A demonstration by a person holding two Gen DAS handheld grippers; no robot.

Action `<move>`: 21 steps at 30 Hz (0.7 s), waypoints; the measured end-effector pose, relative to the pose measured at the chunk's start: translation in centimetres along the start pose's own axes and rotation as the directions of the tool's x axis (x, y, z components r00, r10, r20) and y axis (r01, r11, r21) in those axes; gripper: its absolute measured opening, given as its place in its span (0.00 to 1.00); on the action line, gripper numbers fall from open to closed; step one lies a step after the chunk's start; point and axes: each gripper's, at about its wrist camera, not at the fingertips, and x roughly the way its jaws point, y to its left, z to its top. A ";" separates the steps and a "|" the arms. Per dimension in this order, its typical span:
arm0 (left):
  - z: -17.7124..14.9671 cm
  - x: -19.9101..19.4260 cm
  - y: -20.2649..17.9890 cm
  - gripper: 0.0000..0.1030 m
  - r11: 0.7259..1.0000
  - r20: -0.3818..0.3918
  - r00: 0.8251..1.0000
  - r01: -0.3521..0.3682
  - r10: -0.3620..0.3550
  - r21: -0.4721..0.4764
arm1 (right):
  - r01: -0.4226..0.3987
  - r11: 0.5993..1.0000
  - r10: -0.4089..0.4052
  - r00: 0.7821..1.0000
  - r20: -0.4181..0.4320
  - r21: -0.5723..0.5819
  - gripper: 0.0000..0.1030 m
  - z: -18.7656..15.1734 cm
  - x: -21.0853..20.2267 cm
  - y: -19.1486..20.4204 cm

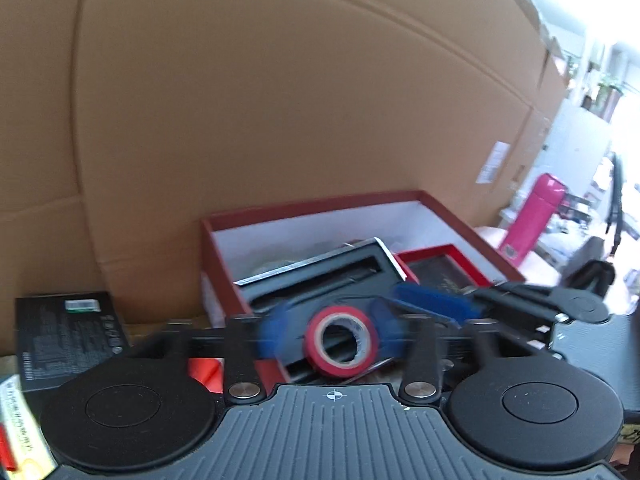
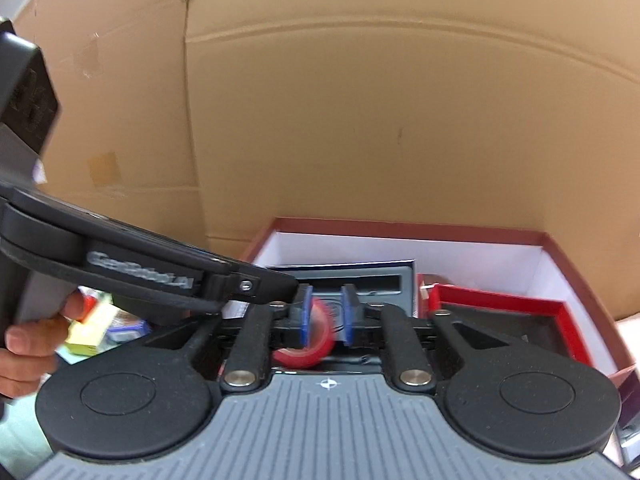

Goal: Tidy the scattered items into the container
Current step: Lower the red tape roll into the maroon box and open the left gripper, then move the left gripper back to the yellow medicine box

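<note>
Left wrist view is showing us the red roll of tape (image 1: 341,343) hanging over the near edge of the red cardboard box with the white lining (image 1: 224,240), which is serving as our container. We are keeping the left gripper (image 1: 332,330) spread wide, its blurred blue pads well apart on either side of the roll and not pressing it. From the right wrist view, we are seeing the right gripper (image 2: 326,318) with its jaws partly open; the roll sits between its blue pads, close against the left one, and we cannot tell whether they are gripping it.

Inside the box we are already seeing a black tray with a long slot (image 1: 316,276) and a smaller red-rimmed box (image 1: 444,270), so part of the tidying looks done. Outside it, a black printed carton (image 1: 68,332) is lying on the surface to the left, and small coloured packets (image 2: 100,324) are waiting near a hand (image 2: 28,344). We judge the tape is nearly delivered and several items remain.
</note>
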 end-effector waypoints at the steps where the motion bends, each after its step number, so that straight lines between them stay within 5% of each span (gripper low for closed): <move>1: -0.2 -0.4 0.1 0.88 1.000 0.028 1.000 -0.008 0.008 -0.001 | 0.030 0.999 -0.030 1.000 0.009 -0.017 0.45 -0.1 0.0 0.1; 7: -1.1 -2.2 0.1 1.00 0.996 0.092 0.992 -0.085 0.084 0.000 | 0.050 0.998 -0.048 0.998 0.041 -0.043 0.90 -0.8 -0.7 0.7; 13: -2.4 -1.9 0.2 1.00 0.986 0.035 0.986 -0.163 0.164 -0.024 | 0.044 0.995 -0.041 0.999 0.032 -0.093 0.96 -1.2 -1.4 2.2; 21: -3.1 -3.6 0.3 1.00 0.983 0.028 0.983 -0.179 0.180 -0.031 | 0.053 0.992 -0.051 0.999 0.017 -0.111 0.98 -1.1 -2.1 3.6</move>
